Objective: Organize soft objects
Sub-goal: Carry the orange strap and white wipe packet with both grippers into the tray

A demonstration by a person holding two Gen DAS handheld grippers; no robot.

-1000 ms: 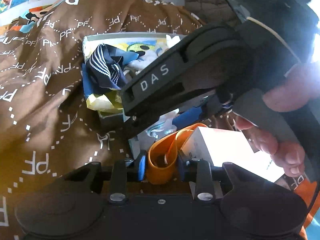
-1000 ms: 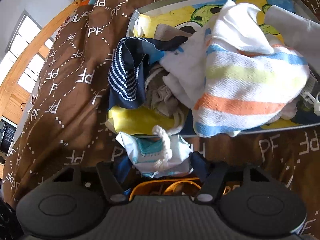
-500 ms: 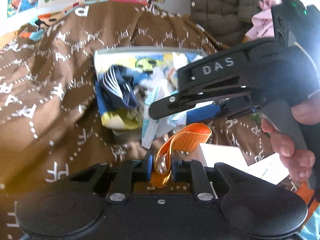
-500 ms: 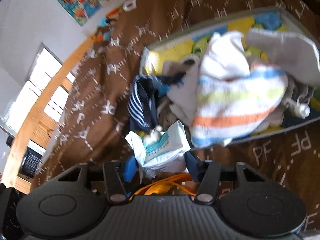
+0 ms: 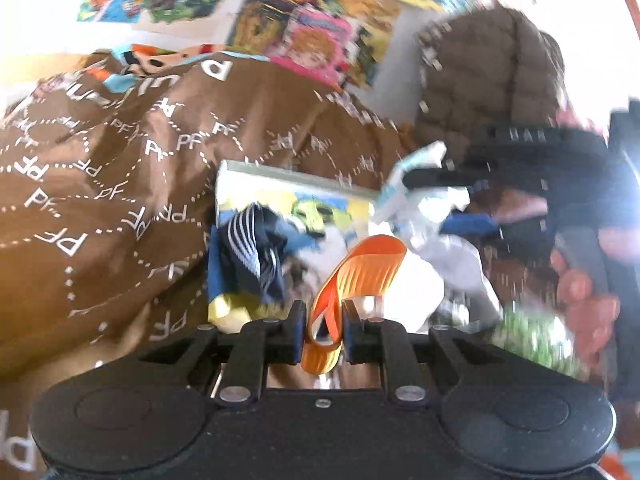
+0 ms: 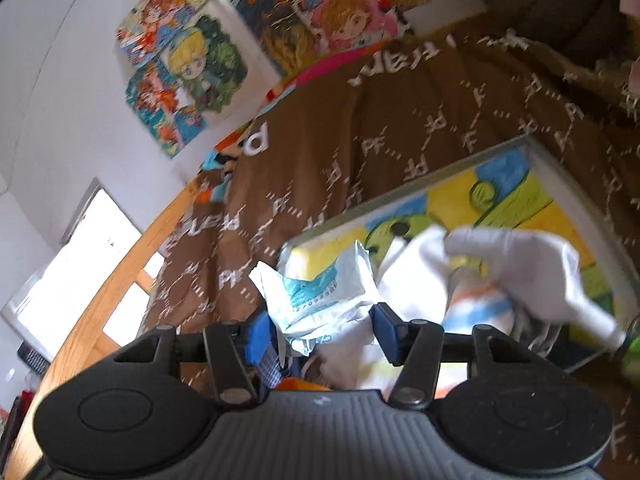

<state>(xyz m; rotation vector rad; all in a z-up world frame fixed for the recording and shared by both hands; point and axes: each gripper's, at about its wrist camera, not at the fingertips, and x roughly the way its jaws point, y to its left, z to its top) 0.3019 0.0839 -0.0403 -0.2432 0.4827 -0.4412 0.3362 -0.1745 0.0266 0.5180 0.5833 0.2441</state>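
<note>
the left gripper (image 5: 323, 330) is pinching a looped orange band (image 5: 356, 276), jaws nearly closed on it. just ahead, the cartoon-print box (image 5: 280, 176) is lying on the brown blanket (image 5: 100, 200). the right gripper (image 6: 316, 330), jaws easing apart, is carrying a white-and-teal packet (image 6: 320, 284) above the box's near edge.

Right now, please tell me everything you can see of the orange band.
The orange band is a flat, ribbed loop that looks like rubber or elastic. The left gripper is shut on its lower part, blue pads pressing both sides. Its lower end bulges below the pads; its upper part stands up and leans right, folded into a wide flap. It hangs in front of the tray of clothes. Nothing else visibly touches it.
</note>
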